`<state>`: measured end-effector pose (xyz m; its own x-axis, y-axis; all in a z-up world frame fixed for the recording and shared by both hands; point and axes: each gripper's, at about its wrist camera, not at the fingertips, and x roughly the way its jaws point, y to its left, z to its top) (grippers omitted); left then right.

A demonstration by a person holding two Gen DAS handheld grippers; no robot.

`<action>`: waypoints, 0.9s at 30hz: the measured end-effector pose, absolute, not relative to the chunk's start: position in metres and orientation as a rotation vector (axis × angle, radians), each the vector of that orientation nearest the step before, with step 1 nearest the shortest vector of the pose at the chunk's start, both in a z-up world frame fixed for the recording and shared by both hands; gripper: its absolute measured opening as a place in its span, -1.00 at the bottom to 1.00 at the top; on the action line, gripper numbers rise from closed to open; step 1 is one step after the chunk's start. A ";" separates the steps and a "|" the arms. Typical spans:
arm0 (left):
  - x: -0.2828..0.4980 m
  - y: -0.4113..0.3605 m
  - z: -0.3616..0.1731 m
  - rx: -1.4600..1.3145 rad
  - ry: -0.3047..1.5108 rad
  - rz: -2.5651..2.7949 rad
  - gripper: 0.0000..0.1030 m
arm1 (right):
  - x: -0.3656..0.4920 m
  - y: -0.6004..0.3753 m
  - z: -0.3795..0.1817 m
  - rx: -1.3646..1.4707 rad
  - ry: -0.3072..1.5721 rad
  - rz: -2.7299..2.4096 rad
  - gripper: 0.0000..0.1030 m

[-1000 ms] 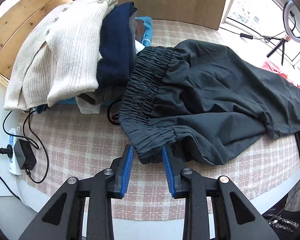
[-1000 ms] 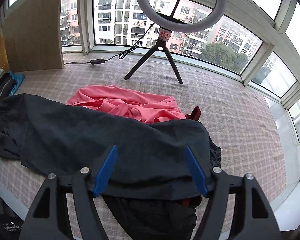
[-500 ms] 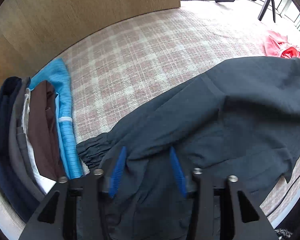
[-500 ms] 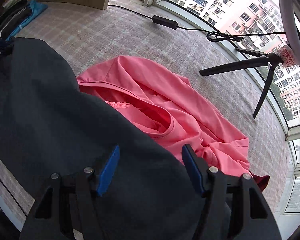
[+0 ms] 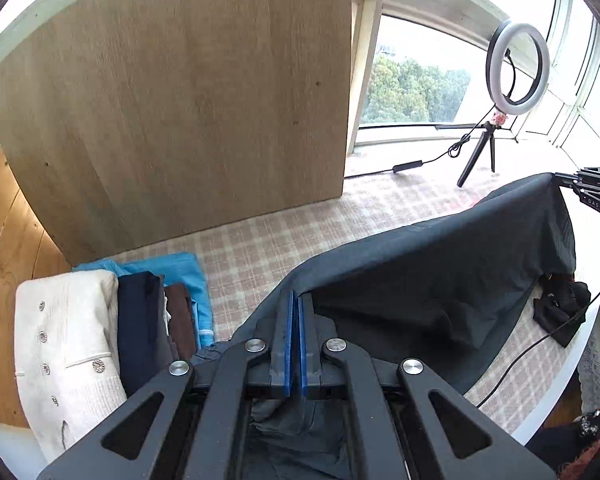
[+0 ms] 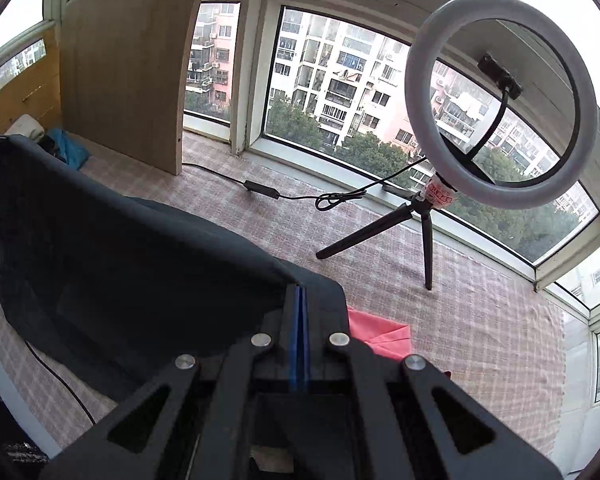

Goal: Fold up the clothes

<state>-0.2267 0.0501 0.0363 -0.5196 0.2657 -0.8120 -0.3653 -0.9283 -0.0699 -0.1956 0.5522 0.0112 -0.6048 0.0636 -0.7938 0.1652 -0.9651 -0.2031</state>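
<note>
The dark trousers (image 5: 440, 276) hang stretched above the checked cloth (image 5: 260, 240), pinched at opposite ends. The left gripper (image 5: 295, 300) has blue pads pressed together on one edge; the right gripper (image 6: 299, 294) clamps the other edge likewise.

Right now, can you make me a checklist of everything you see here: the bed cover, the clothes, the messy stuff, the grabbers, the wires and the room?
Surface: pink checked cover, mostly bare.
Job's things: dark trousers lifted and stretched between both grippers.
Clutter: folded clothes stack at left; pink garment lying unfolded; small dark item.
Grippers: left gripper and right gripper, fingers shut on trousers.
Cables: ring light cable across cover; thin black cable at edge.
Surroundings: ring light on tripod, wooden board, windows.
</note>
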 end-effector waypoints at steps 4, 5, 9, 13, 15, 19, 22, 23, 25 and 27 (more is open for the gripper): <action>-0.165 0.047 0.044 -1.266 0.073 2.370 -0.96 | -0.151 0.559 0.019 1.403 0.357 -2.738 -0.98; -0.146 0.051 0.025 -1.321 0.052 2.317 -0.96 | -0.136 0.562 -0.002 1.487 0.337 -2.702 -0.98; -0.065 0.069 -0.068 -1.599 0.012 2.062 -0.89 | -0.075 0.573 -0.087 1.811 0.253 -2.534 -0.98; -0.038 0.064 -0.124 -1.834 -0.023 1.957 -0.89 | -0.026 0.582 -0.179 2.095 0.244 -2.351 -0.98; -0.050 0.054 -0.114 -1.817 -0.033 2.032 -0.90 | -0.019 0.588 -0.193 2.137 0.243 -2.342 -0.98; -0.103 0.056 -0.081 -1.670 -0.012 2.185 -0.34 | -0.022 0.603 -0.184 2.113 0.189 -2.396 -0.98; -0.145 0.068 -0.081 -1.617 -0.026 2.198 -0.02 | -0.026 0.604 -0.168 2.060 0.221 -2.433 -0.98; -0.158 0.072 -0.088 -1.638 -0.016 2.190 -0.01 | -0.026 0.603 -0.163 2.043 0.226 -2.433 -0.98; -0.183 0.080 -0.107 -1.699 -0.006 2.170 -0.01 | -0.024 0.604 -0.151 1.995 0.261 -2.476 -0.90; -0.202 0.087 -0.127 -1.759 -0.035 2.137 -0.05 | -0.023 0.604 -0.141 1.939 0.308 -2.490 -0.43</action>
